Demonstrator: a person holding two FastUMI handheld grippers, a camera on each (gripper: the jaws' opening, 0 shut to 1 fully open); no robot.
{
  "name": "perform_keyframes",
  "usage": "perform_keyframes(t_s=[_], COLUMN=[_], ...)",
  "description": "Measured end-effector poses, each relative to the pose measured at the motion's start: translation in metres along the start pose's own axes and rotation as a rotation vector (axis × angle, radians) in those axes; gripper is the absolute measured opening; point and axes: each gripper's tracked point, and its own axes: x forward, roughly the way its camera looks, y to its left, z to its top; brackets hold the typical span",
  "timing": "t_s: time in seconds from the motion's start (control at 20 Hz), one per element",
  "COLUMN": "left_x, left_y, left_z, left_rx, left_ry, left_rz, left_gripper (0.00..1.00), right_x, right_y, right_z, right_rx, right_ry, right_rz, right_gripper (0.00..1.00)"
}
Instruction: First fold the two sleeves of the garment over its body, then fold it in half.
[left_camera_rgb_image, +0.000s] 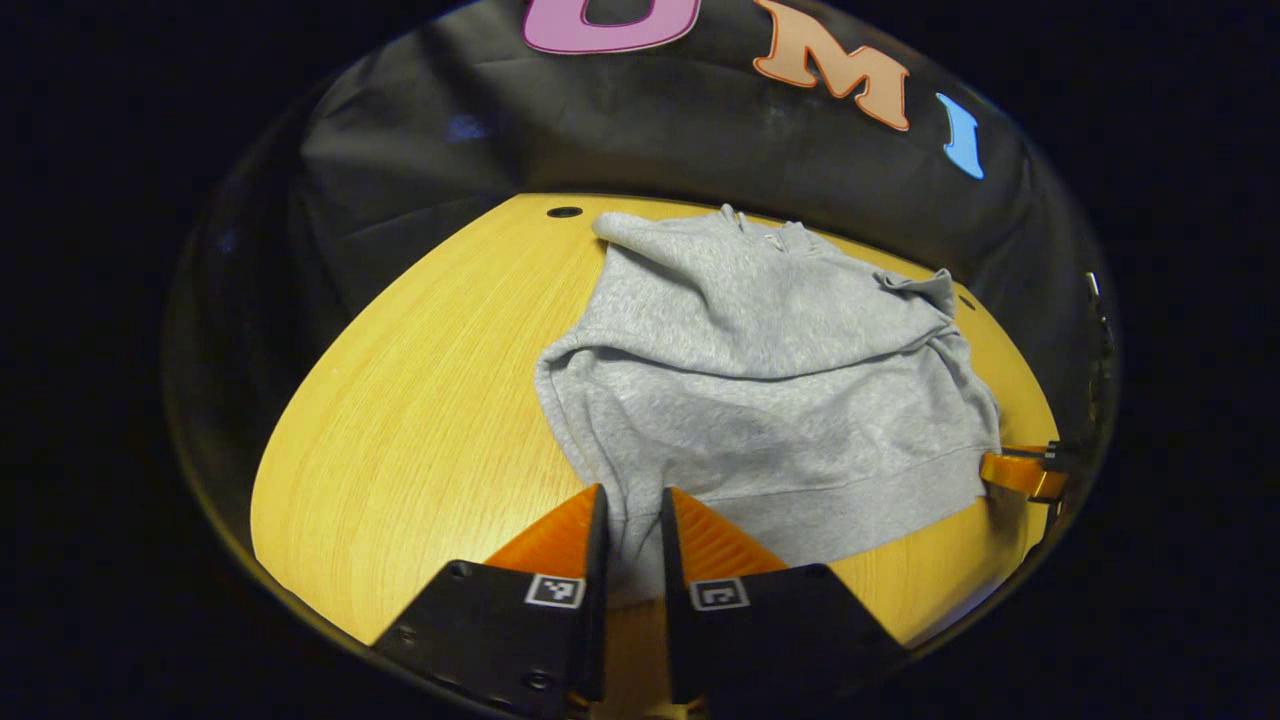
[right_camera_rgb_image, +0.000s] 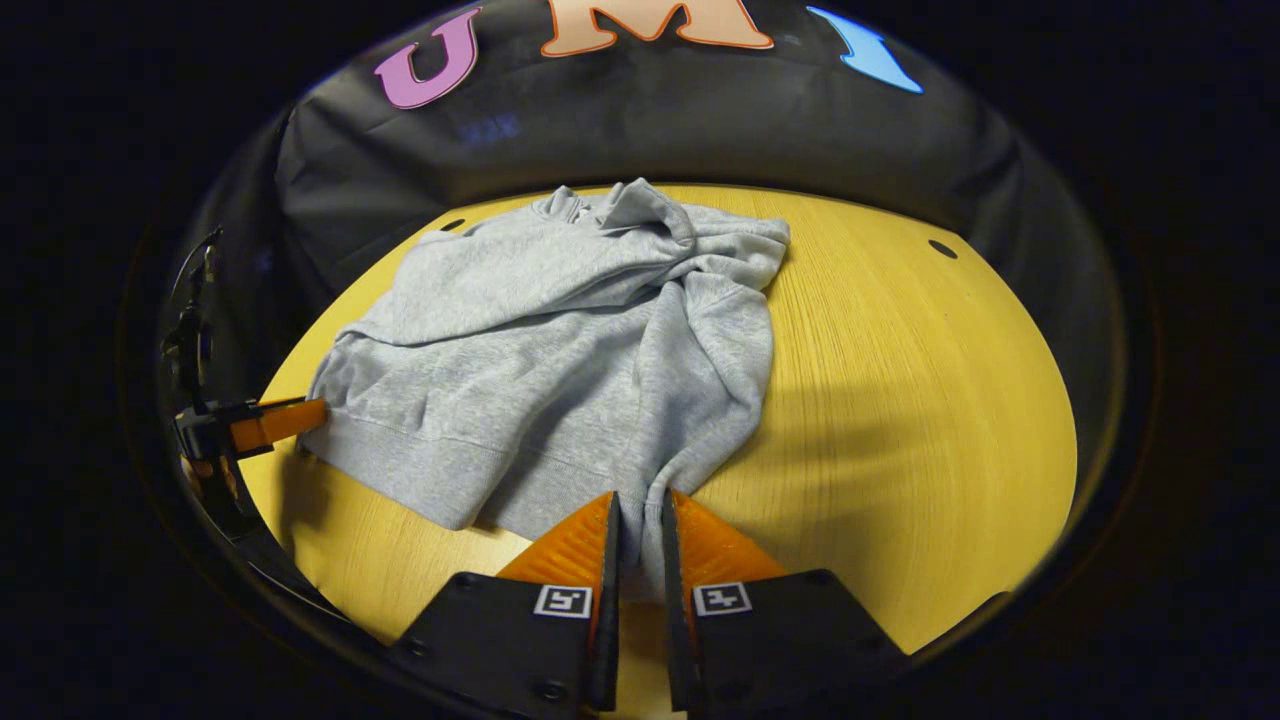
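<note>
Grey fleece: the garment (left_camera_rgb_image: 770, 390) lies on the wooden table (left_camera_rgb_image: 420, 430), its body reaching from the centre toward 1 o'clock in the left gripper view; in the right gripper view (right_camera_rgb_image: 560, 350) it runs from the centre toward 10 o'clock.
Sleeves: both are already folded over the body, leaving thick ridges and bunched cloth near the collar at 12 o'clock.
Left gripper (left_camera_rgb_image: 632, 520): clenched on the hem corner at 6 o'clock of its own view, both fingers pressing a pinch of cloth; in the right gripper view it shows at 9 o'clock (right_camera_rgb_image: 290, 420), touching the hem's other corner.
Right gripper (right_camera_rgb_image: 640, 525): clamped on a narrow tuck of hem at 6 o'clock of its own view; in the left gripper view it sits at 3 o'clock (left_camera_rgb_image: 1015, 470), against the hem edge.
Table holes: one small dark hole (left_camera_rgb_image: 564, 212) at 11 o'clock, another (right_camera_rgb_image: 942, 248) at 2 o'clock, both clear of the cloth.
Obstructions: the fingers hide the pinched cloth between them.
Backdrop: black cloth wall (left_camera_rgb_image: 620, 130) behind the table's far edge.
</note>
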Motion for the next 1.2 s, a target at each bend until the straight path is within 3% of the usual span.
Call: perform_keyframes(t_s=[0.05, 0.1, 0.15, 0.25, 0.65, 0.8, 1.2], left_x=[0.000, 0.001, 0.002, 0.001, -0.003, -0.008, -0.024], left_y=[-0.001, -0.002, -0.002, -0.003, 0.000, -0.005, -0.020], left_z=[0.000, 0.001, 0.001, 0.001, -0.004, 0.002, 0.059], left_rx=[-0.004, 0.001, 0.007, 0.006, 0.007, -0.040, -0.124], left_ry=[0.001, 0.000, 0.009, 0.035, 0.094, 0.095, 0.017], left_rz=[0.000, -0.004, -0.007, -0.013, -0.026, -0.024, -0.066], left_gripper=[0.15, 0.11, 0.05, 0.00, 0.00, 0.00, 0.00], right_x=[-0.003, -0.001, -0.001, -0.004, -0.011, -0.018, -0.050], right_y=[-0.001, -0.001, 0.001, 0.004, 0.009, 0.016, 0.020], right_z=[0.003, 0.001, 0.003, 0.001, -0.001, 0.008, 0.082], right_rx=[0.010, 0.025, 0.020, 0.015, 0.085, 0.156, 0.336], right_ry=[0.000, 0.015, 0.012, 0.024, 0.073, 0.063, -0.064], right_rz=[-0.009, -0.024, -0.028, -0.014, 0.049, 0.108, 0.232], right_gripper=[0.13, 0.15, 0.06, 0.04, 0.04, 0.04, 0.04])
